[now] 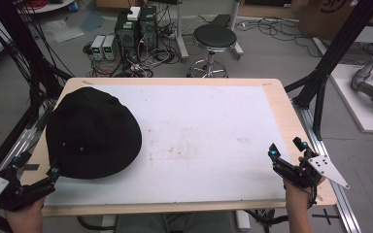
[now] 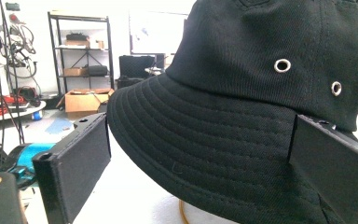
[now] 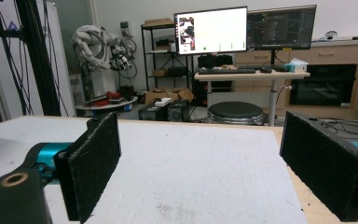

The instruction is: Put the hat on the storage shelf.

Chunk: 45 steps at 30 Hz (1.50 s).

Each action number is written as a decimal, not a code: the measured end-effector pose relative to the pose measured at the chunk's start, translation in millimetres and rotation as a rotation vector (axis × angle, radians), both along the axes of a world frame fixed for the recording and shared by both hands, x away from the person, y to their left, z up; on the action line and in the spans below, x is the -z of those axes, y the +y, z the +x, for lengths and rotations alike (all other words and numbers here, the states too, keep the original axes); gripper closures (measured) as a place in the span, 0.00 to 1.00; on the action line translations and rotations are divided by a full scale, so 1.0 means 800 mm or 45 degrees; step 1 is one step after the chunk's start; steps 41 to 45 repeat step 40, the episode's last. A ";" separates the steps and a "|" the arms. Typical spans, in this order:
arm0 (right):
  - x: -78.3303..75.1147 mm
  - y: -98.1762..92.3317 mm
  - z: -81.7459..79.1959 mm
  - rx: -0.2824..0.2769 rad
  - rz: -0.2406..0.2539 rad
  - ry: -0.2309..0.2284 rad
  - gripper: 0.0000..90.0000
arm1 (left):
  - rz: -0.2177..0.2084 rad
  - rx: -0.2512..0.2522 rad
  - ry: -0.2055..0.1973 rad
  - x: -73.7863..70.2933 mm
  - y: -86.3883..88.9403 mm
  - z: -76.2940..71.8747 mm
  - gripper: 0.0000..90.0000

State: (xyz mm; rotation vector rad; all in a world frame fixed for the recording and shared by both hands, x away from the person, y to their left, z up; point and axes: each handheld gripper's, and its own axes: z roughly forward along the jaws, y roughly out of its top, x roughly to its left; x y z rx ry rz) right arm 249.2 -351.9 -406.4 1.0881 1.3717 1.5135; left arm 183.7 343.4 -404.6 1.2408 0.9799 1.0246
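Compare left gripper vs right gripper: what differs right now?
The left gripper sits at the near left corner with the black bucket hat's brim between its jaws; the right gripper at the near right edge has nothing between its jaws but bare white table. Shared: both stand open, neither pressing on anything.

One black hat [image 1: 93, 132], two tongs, one table [image 1: 272, 92].

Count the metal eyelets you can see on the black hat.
2. In the left gripper view, one eyelet sits on the crown of the black hat, and a second eyelet lies to its right, slightly lower. Others may be hidden round the far side.
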 end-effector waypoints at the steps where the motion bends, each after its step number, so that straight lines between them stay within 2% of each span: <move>1: 0.000 0.000 0.000 0.001 0.007 0.004 0.14 | 0.002 0.001 0.000 0.000 0.000 0.000 0.07; 8: 0.000 0.004 0.003 -0.016 -0.018 -0.007 0.13 | 0.010 0.006 0.003 0.000 0.000 -0.001 0.07; 45: -0.001 0.007 0.004 -0.022 -0.042 -0.027 0.13 | 0.002 0.019 -0.004 -0.001 -0.003 0.001 0.07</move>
